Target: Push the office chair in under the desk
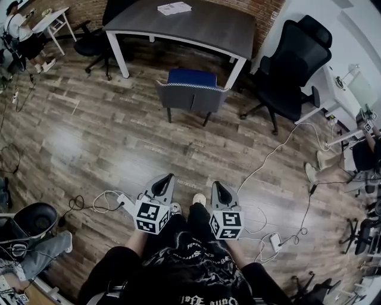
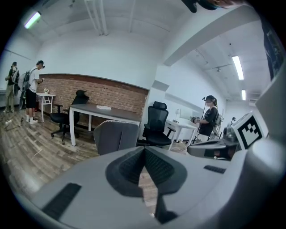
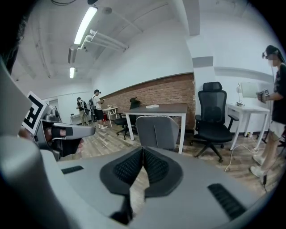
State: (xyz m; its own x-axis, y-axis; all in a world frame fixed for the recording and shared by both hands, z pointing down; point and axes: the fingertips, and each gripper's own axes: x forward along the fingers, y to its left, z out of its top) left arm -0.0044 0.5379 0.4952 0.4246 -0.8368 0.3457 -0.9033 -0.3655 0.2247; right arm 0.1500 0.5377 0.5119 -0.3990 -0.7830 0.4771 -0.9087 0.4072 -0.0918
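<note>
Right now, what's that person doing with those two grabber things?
A person holds a gripper in each hand. The left gripper and the right gripper are both shut and empty, pointing across the wooden floor at the grey chair. Neither touches it. The chair stands in front of the desk, not pushed under yet.

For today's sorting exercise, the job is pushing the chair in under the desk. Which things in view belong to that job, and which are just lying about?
Job: grey chair with blue seat; dark desk; left claw and right claw, both shut and empty.

Lying about: black mesh chair; papers; floor cables.
</note>
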